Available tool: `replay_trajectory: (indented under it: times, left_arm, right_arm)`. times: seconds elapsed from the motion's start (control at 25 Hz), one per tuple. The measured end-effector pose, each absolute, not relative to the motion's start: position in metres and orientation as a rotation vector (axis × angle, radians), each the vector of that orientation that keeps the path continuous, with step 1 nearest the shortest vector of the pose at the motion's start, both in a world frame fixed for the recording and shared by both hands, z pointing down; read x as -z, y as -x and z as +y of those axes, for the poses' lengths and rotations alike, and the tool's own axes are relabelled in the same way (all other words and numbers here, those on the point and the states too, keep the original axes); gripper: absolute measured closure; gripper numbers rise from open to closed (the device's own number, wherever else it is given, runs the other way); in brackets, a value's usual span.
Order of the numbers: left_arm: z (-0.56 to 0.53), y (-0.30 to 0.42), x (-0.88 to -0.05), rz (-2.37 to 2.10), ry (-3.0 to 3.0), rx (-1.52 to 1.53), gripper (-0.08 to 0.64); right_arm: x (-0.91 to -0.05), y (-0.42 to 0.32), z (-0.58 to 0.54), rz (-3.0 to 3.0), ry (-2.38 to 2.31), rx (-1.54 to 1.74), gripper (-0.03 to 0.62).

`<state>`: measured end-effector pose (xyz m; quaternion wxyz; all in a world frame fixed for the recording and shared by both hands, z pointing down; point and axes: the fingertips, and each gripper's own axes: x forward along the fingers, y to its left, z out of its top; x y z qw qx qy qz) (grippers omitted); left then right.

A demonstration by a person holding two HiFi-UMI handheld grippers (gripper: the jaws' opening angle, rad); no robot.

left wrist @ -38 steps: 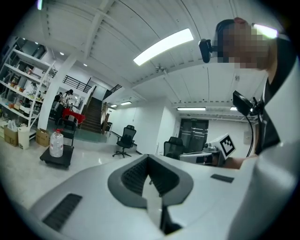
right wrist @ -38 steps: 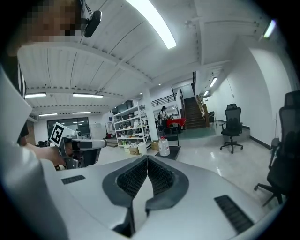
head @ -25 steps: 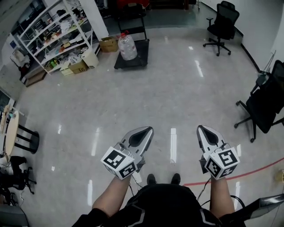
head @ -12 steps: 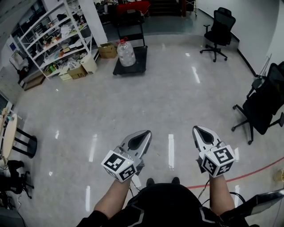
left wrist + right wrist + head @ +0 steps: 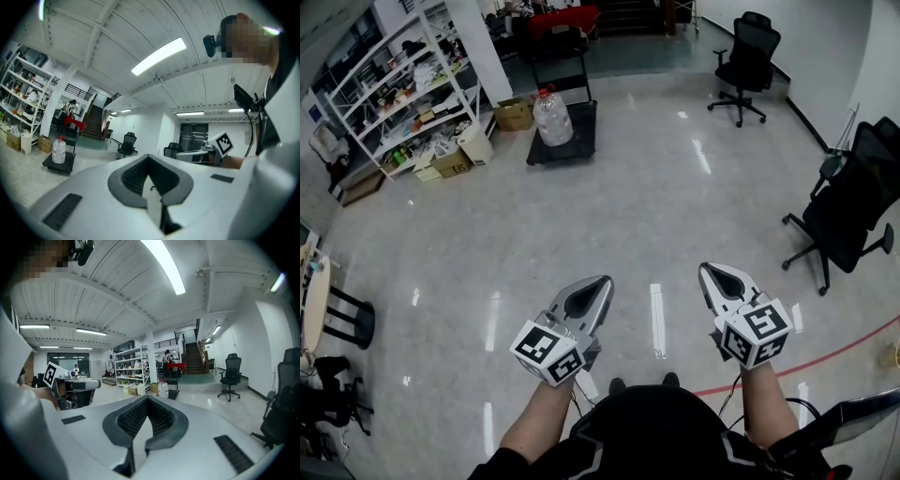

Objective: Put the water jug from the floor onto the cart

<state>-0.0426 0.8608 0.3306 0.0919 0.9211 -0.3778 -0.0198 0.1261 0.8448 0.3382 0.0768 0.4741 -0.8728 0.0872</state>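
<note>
The clear water jug [image 5: 551, 120] with a red cap stands upright on the black flat cart [image 5: 577, 141] far across the room. It also shows small in the left gripper view, as the jug [image 5: 58, 150], and in the right gripper view, as the jug [image 5: 162, 389]. My left gripper [image 5: 602, 281] and right gripper [image 5: 707, 270] are held side by side in front of my body, far from the cart, pointing toward it. Both are shut with nothing between the jaws, as the left gripper [image 5: 149, 157] and the right gripper [image 5: 147, 398] show in their own views.
White shelving [image 5: 403, 84] and cardboard boxes [image 5: 514, 114] stand left of the cart. One black office chair [image 5: 745, 52] is at the back right, another chair [image 5: 853, 202] at the right edge. A stool [image 5: 347, 319] is at the left. Red tape [image 5: 825, 356] crosses the glossy floor.
Both grippers have risen a little in the head view and stay shut. The view has shifted, so the cart and jug lie slightly lower and further left.
</note>
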Motion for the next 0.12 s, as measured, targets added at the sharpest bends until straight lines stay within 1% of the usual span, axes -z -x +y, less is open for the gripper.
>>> replay_trajectory:
  times: [0.12]
  left_arm:
    - [0.8610, 0.0402, -0.3310, -1.116, -2.746, 0.046, 0.571]
  right_arm:
    - [-0.3393, -0.1270, 0.8446, -2.616, -1.416, -0.258, 0.589]
